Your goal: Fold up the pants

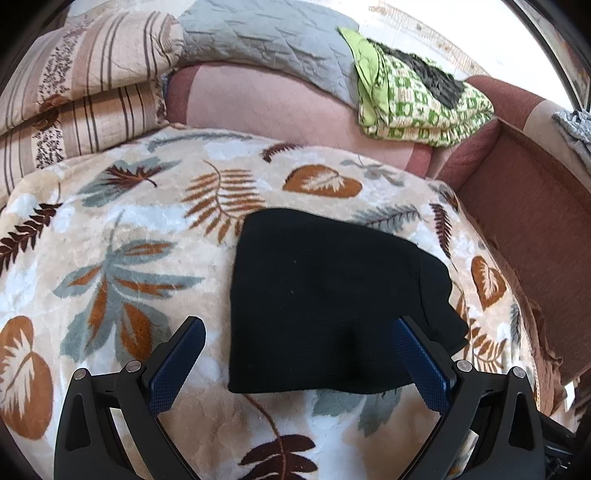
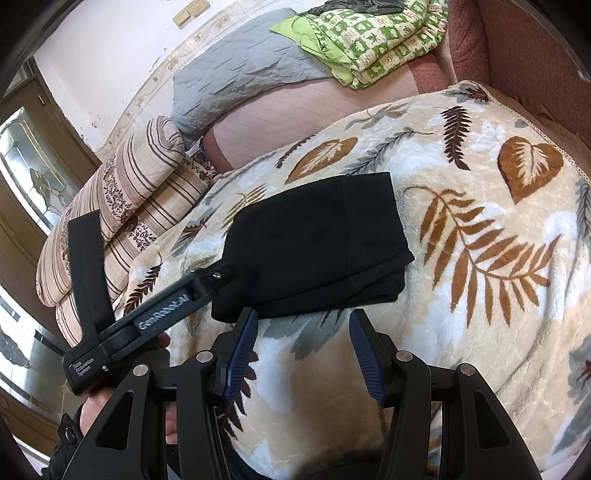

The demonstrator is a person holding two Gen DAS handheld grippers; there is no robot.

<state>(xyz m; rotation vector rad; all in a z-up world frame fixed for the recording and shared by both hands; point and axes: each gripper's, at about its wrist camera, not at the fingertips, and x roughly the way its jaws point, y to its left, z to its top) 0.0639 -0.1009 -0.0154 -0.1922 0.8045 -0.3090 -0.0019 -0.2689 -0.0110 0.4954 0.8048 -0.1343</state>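
Your black pants (image 1: pixel 325 295) lie folded into a compact block on the leaf-print blanket (image 1: pixel 122 229), just ahead of both tools. That plush blanket covers the near surface; past it runs a pink quilted mattress (image 1: pixel 266 103), with striped bedding (image 1: pixel 74 92) stacked at one end, a grey quilt (image 1: pixel 258 33) along the wall and a green checked quilt (image 1: pixel 424 96) folded at the other end, next to a reddish upholstered side panel (image 1: pixel 535 214). From your right wrist view there's a glazed wooden door (image 2: pixel 33 166). The side of your left tool reads "GenRobot.AI"; the smaller label lower on it is too fine to read. Your left gripper (image 1: pixel 299 328) hangs low over the pants' near edge, fingers spread wide and holding nothing, one finger over the cloth, though contact is hard to judge. Your right gripper (image 2: pixel 303 321) sits just short of the pants, parted and empty.
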